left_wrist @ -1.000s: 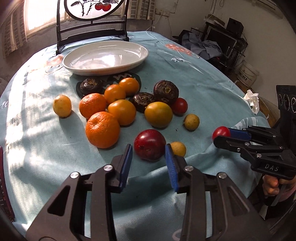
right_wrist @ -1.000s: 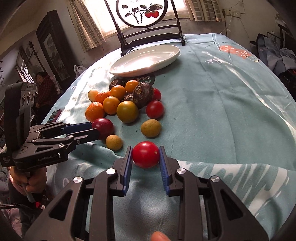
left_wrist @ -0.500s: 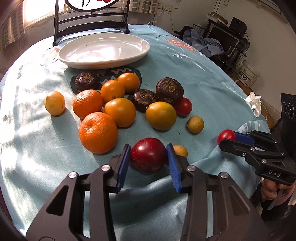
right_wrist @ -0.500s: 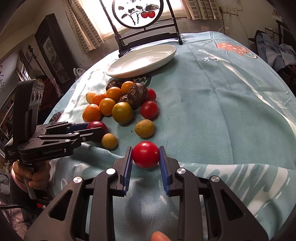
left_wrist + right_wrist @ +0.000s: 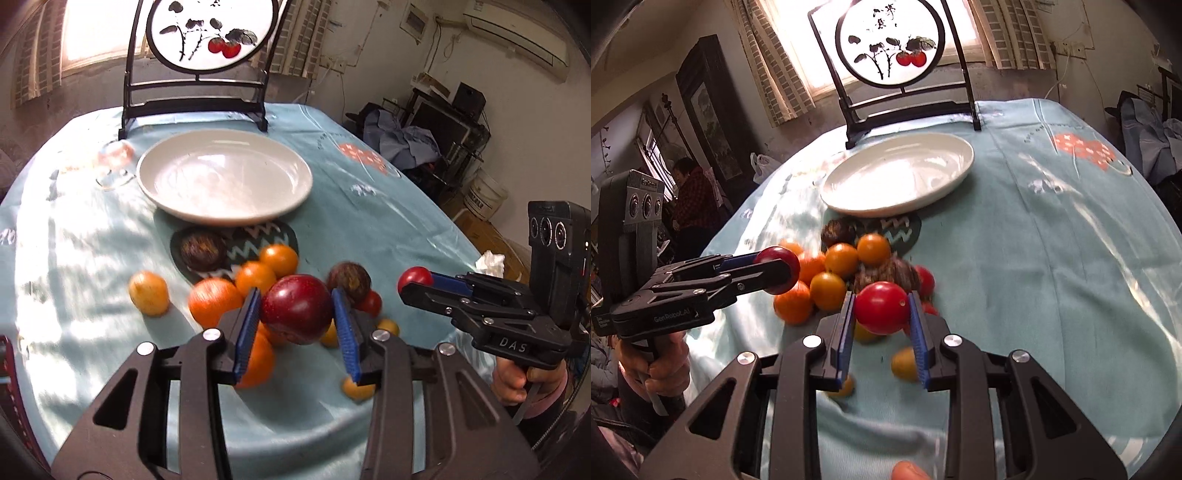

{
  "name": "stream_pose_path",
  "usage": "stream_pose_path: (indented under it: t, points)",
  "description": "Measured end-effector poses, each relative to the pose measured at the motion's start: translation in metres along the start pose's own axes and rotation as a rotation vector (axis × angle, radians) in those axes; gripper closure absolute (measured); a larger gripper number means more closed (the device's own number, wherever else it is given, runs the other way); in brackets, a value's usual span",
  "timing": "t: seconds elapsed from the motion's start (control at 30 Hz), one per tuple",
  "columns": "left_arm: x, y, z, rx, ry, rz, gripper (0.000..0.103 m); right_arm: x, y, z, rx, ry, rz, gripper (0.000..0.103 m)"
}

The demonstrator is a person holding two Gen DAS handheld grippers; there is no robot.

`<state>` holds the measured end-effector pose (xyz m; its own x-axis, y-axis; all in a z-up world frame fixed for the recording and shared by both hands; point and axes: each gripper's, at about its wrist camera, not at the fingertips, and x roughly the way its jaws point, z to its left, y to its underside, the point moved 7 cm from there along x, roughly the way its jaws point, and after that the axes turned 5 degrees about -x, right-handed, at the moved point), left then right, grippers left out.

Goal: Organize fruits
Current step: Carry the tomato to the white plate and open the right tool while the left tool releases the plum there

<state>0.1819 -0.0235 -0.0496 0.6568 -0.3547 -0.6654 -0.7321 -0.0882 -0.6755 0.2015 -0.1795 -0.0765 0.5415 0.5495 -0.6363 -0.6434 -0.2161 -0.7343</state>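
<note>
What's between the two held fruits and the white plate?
Nothing blocks a raised path. The left gripper holds the plum and the right gripper the tomato, both lifted above the fruit pile lying before the bare plate.

You have a dark red plum (image 5: 298, 309) raised above the pile of oranges (image 5: 214, 301) and a bright red tomato (image 5: 881, 307) lifted likewise; the white plate (image 5: 225, 218) sits empty beyond them.
</note>
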Motion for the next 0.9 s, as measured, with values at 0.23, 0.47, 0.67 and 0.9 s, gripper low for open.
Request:
stream_pose_path:
  t: [0.23, 0.47, 0.67, 0.9]
  points:
    - [0.053, -0.085, 0.05, -0.07, -0.102, -0.029, 0.063, 0.076, -0.08, -0.013, -0.03, 0.043, 0.027, 0.074]
    - [0.103, -0.104, 0.086, -0.117, -0.175, 0.057, 0.063, 0.151, -0.101, -0.019, -0.078, 0.078, 0.171, 0.074]
    - [0.115, -0.099, 0.092, -0.123, -0.183, 0.082, 0.054, 0.174, -0.101, -0.023, -0.093, 0.083, 0.225, 0.064]
    - [0.055, -0.098, 0.077, -0.093, -0.221, -0.058, 0.011, 0.124, -0.091, -0.017, -0.064, 0.064, 0.138, 0.058]
